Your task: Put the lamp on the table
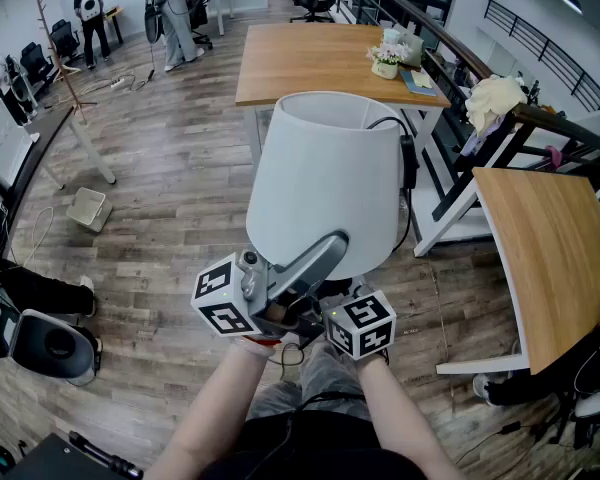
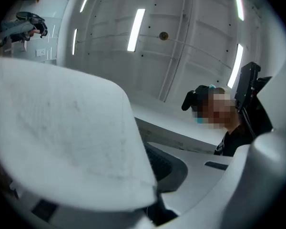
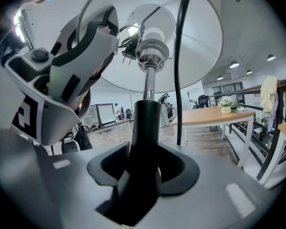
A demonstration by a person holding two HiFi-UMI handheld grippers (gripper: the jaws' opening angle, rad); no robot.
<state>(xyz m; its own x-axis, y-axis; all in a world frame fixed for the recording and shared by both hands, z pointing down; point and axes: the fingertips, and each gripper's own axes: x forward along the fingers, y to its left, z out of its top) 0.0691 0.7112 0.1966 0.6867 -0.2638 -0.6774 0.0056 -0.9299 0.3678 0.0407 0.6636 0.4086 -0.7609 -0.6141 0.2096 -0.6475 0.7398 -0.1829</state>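
Observation:
The lamp's white shade (image 1: 325, 183) fills the middle of the head view, held up in front of the person over the wooden floor. My left gripper (image 1: 328, 250) points upward and grips the shade's lower rim (image 2: 62, 137), with one grey finger (image 1: 310, 263) lying on the outside. My right gripper (image 1: 325, 296) sits just under the shade. It is shut on the lamp's black stem (image 3: 145, 137), which rises between the pads to a chrome rod and the bulb socket (image 3: 152, 46). The black cord (image 3: 181, 56) hangs down beside the stem. The lamp's base is hidden.
A wooden table (image 1: 320, 63) with a flower pot (image 1: 386, 63) stands straight ahead. A second wooden table (image 1: 550, 258) is close on the right, beyond a dark railing (image 1: 540, 118). A small bin (image 1: 88, 208) and desks are on the left, and people stand far back.

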